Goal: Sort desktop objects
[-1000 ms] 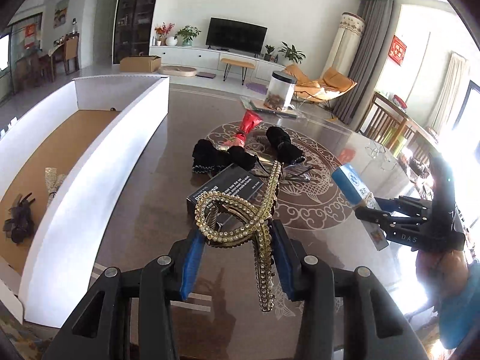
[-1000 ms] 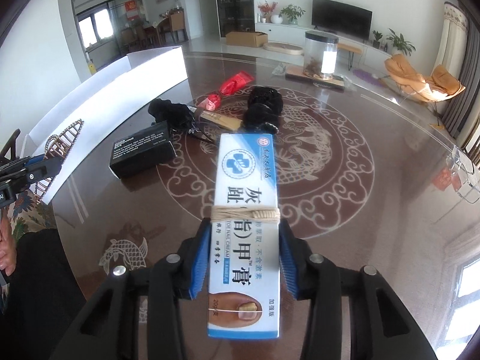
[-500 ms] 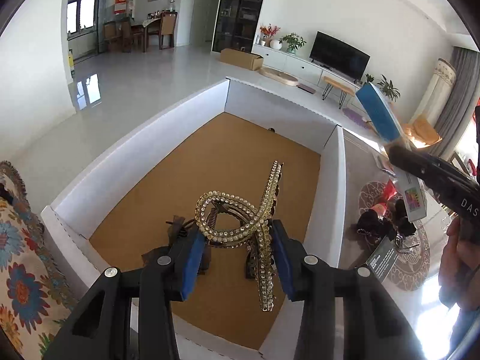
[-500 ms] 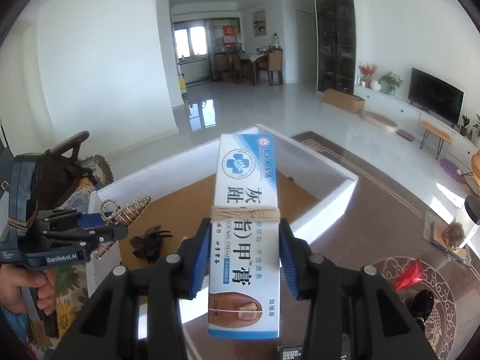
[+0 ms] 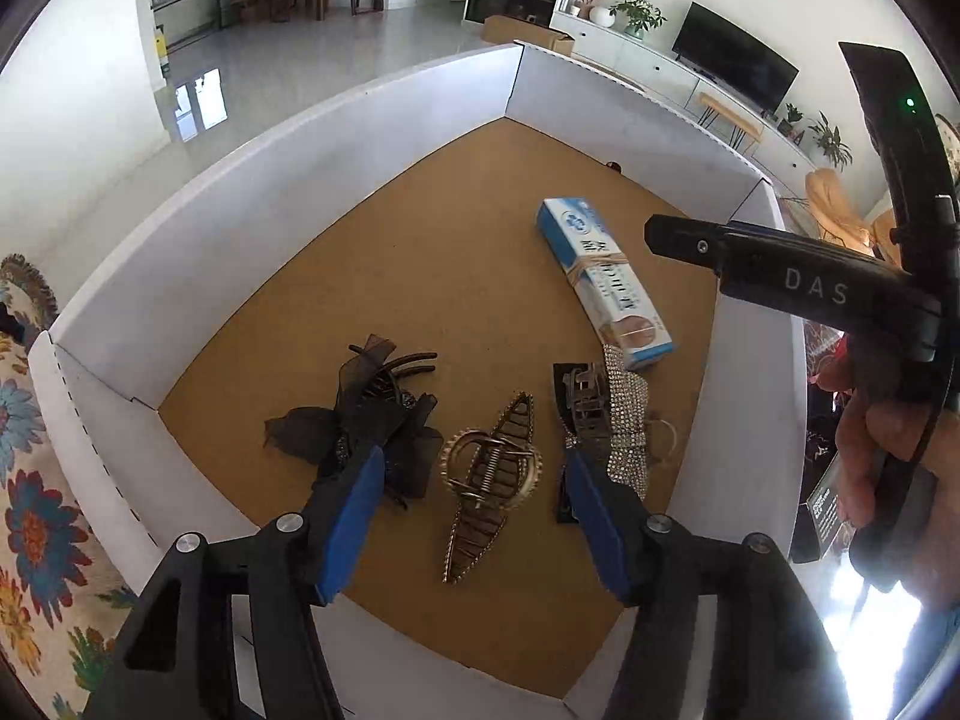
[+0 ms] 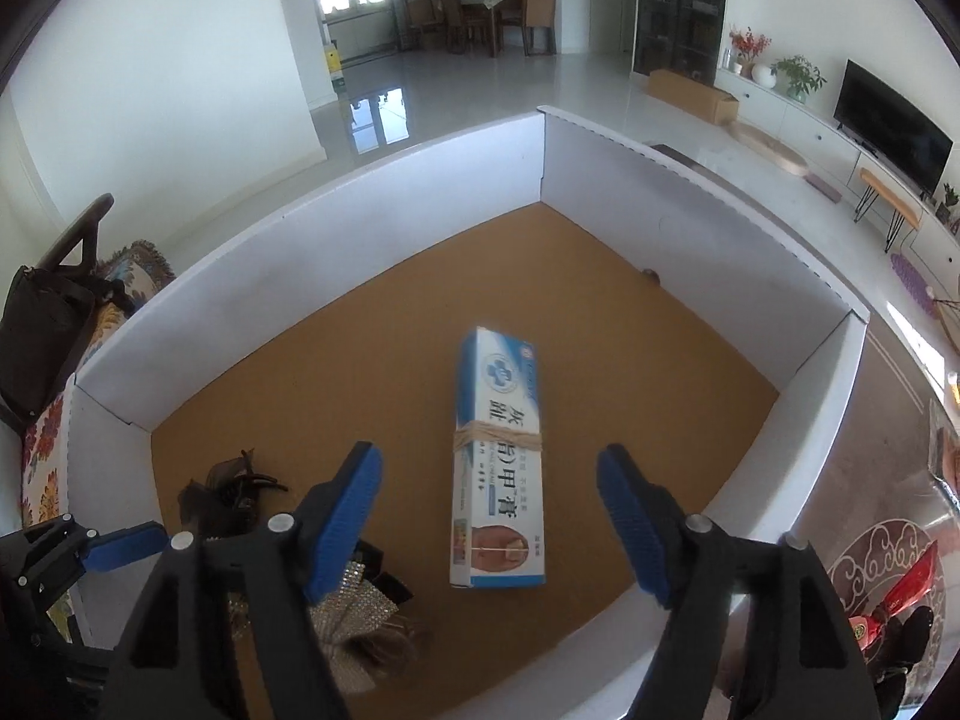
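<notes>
My left gripper [image 5: 471,468] hangs over the white-walled cardboard box [image 5: 270,192], jaws opening. The gold rhinestone hair clip [image 5: 489,474] lies loose on the brown floor below, its pads clear of it. A black bow clip [image 5: 366,414] and a silver rhinestone clip [image 5: 618,420] lie beside it. My right gripper [image 6: 489,465] is also over the box [image 6: 390,204], jaws opening. The blue-and-white cream carton [image 6: 498,468] with a rubber band lies flat on the floor beneath, untouched. That carton [image 5: 603,282] and the right gripper [image 5: 780,276] show in the left wrist view.
A floral cushion [image 5: 24,480] sits outside the box's left wall, with a dark bag [image 6: 42,324] on a chair. On the glass table [image 6: 840,480] right of the box lie a red packet [image 6: 900,588] and a black carton [image 5: 831,510].
Both grippers swung from the table to above the box. The left one let go of the gold clip and the right one let go of the cream carton; both now lie on the box floor.
</notes>
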